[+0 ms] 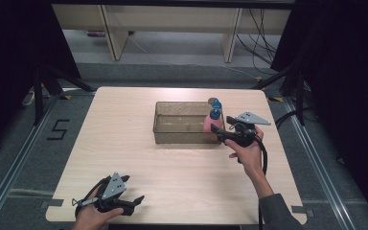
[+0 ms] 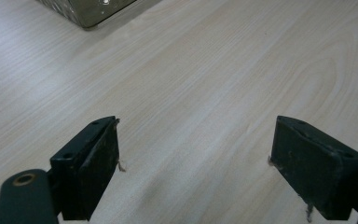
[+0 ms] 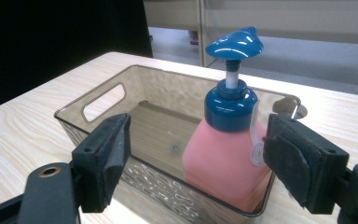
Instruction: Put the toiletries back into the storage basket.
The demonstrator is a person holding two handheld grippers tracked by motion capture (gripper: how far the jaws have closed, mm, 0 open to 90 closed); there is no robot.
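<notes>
left gripper held low at the near table edge, jaws spread wide, nothing between them. right gripper extended forward on an outstretched forearm, jaws apart, pads not pressing on anything.

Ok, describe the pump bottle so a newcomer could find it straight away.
On the pale wooden table sits a clear smoky plastic bin with handle cutouts. The pump bottle stands upright inside it, at the end nearest the right gripper, whose open jaws sit just outside the bin. Its pink body and blue pump top are the only bright colours on the table.
</notes>
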